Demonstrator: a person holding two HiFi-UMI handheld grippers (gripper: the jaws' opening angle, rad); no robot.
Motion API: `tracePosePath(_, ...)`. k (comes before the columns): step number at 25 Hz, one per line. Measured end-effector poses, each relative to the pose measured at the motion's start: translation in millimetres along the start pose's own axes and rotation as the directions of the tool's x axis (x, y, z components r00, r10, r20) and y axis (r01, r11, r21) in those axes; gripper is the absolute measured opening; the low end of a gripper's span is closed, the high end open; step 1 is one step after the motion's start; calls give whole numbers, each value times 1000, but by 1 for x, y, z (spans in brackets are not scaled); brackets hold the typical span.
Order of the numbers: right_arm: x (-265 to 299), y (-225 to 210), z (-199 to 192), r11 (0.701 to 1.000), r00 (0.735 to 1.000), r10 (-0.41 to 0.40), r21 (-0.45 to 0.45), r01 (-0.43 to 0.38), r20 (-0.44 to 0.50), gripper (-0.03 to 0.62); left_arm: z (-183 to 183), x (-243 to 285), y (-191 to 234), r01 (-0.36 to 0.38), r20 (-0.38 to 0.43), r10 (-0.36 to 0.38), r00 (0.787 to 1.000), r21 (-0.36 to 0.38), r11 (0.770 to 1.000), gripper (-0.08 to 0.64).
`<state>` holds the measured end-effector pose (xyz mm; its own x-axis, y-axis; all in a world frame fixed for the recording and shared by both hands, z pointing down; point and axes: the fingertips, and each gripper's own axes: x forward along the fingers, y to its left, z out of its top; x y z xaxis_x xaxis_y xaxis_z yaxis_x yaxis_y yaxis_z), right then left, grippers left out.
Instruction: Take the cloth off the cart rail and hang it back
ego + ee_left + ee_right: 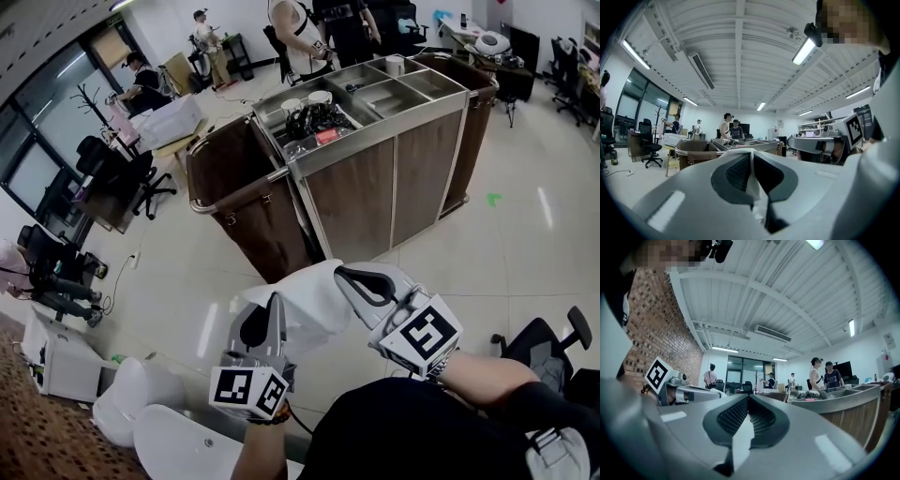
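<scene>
- Head view: a white cloth [314, 302] is held in the air, low in the picture and close to the person's body. It is stretched between the left tongs [272, 307] and the right tongs [343, 273].
- The cloth is off the cart rail [239, 193], which curves round a brown bag [246, 211] at the left end of the cart [394, 178]. The cloth and both tongs are well apart from the cart, with bare tiled floor [187, 272] between them.
- The cart's steel top is divided into compartments, and dark items and two cups are seen in the ones nearest the bag. Several people [300, 37] are seen standing beyond the cart.
- Left gripper view: the jaws of the left tongs are closed together on a fold of the cloth. A narrow white strip is pinched between the dark pads and bunched over their tips. The cart is seen straight ahead in the distance, and the right tongs are seen at the right at about the same height.
- Right gripper view: the jaws of the right tongs are pressed shut on the cloth, and a white strip is seen running down between the ribbed pads. The left tongs are seen at the left with their marker cube [659, 374] raised, and the cart is at the right edge.
</scene>
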<state>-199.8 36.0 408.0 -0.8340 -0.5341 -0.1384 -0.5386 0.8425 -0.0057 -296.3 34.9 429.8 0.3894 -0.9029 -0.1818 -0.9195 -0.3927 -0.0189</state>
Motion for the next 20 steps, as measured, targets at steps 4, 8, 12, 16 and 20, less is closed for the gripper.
tracePosePath(4,32,16,26,1000,1000,-24,-1,24,-1,0,33,-2,30,27,-3,-27,1000,-13,1000,9)
tracePosePath(8,45,22,56,997,997,-78,-18,78,-3,3,63,8,41,84,4,-84,996,-45,995,9)
tracePosePath(12,-14,-20,46,992,992,-124,-16,124,18,5,43,45,-18,134,1,-134,991,-49,990,11)
tracePosePath(16,-23,-44,82,980,980,-200,-6,200,6,6,76,82,-28,200,-9,-201,980,-79,977,11)
tracePosePath(20,-21,-74,117,954,955,-297,-47,296,0,6,101,124,-30,288,-21,-292,956,-119,950,11)
